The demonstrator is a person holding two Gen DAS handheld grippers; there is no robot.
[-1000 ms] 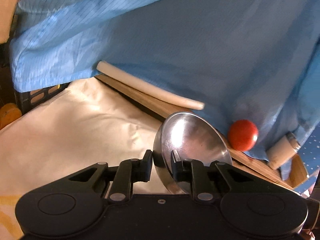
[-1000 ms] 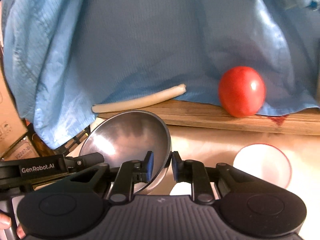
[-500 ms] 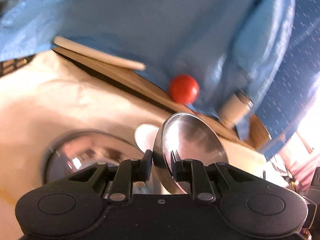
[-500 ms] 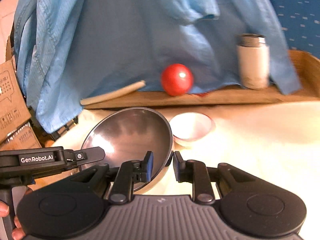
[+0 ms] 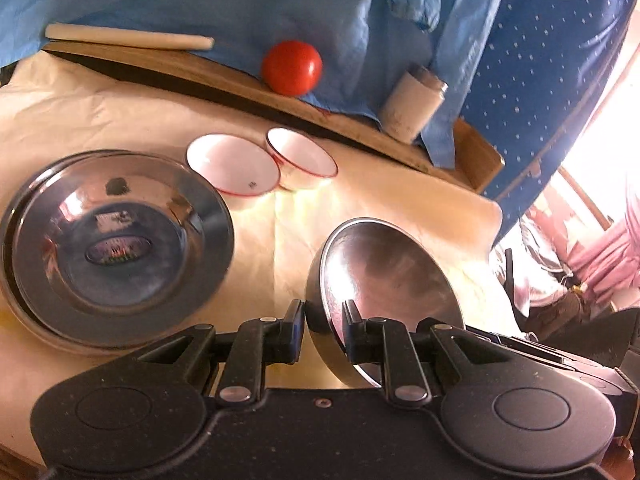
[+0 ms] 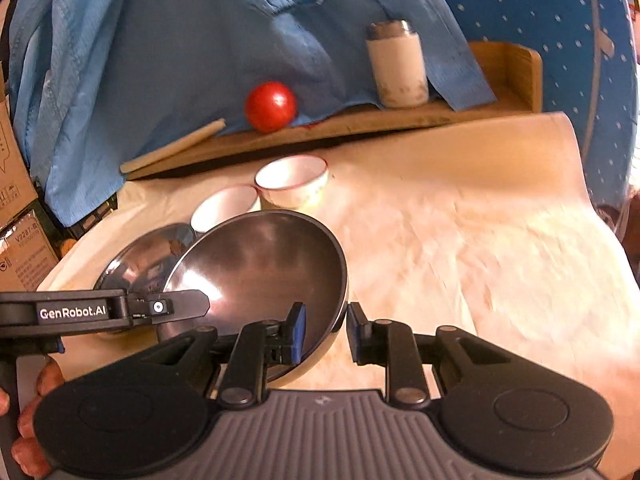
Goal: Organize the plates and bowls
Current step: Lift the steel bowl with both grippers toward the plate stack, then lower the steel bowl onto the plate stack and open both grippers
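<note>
Both tongs (image 5: 323,326) (image 6: 325,330) apparently pinch one steel bowl's (image 6: 260,272) rim, barely open.

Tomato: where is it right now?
The tomato sits on the wooden shelf at the back, against the blue cloth, between the white stick and the white canister.
</note>
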